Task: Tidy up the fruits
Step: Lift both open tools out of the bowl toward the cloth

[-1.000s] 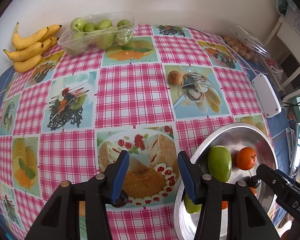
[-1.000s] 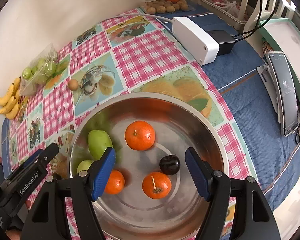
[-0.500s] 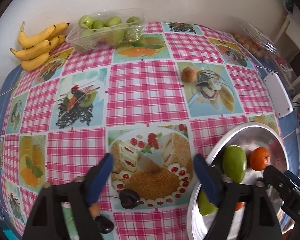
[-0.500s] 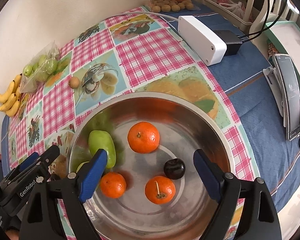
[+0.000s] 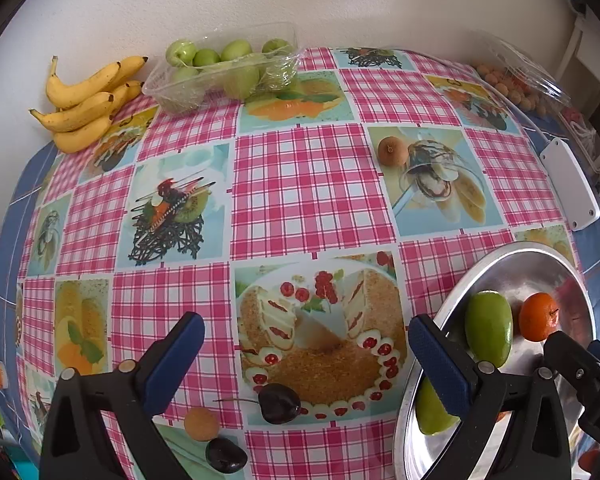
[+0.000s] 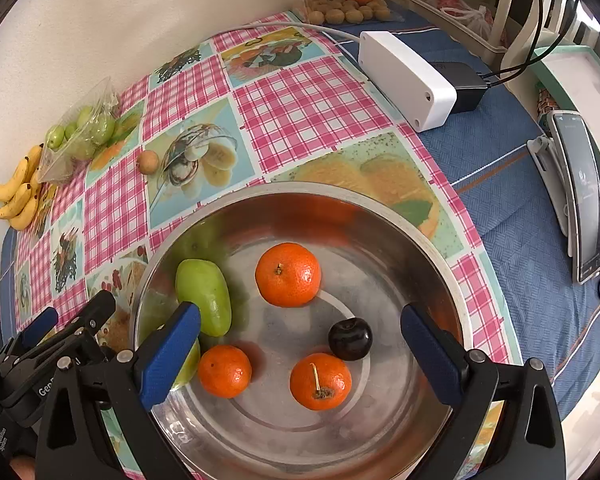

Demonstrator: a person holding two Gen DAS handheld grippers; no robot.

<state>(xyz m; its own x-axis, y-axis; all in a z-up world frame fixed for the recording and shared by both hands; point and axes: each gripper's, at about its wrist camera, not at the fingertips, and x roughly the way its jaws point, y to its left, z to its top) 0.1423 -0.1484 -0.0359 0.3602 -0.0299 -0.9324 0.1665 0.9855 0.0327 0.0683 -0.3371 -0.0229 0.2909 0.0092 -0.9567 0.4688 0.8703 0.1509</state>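
Through my left wrist camera, my left hand-held gripper is still spreading its jaws with nothing between them, poised above the dark cherry with its stem, which lies loose on the table beside a small tan fruit and a second dark fruit. I judge my next job is to carry these strays to the steel bowl at the right; to do it well I should straddle the cherry's body, not the stem, and close softly so it neither bruises nor squirts out. This view alone shows those strays, and gives the clearer look at the bananas and the tray of green fruits far back against the wall. Through my right wrist camera, my right hand-held gripper is also opening, empty, over the bowl, where three mandarins, a green fruit and a dark cherry sit. Only here can I see the bowl's whole floor, so I can pick a free spot; the white box and the phone on its stand also show plainly here.
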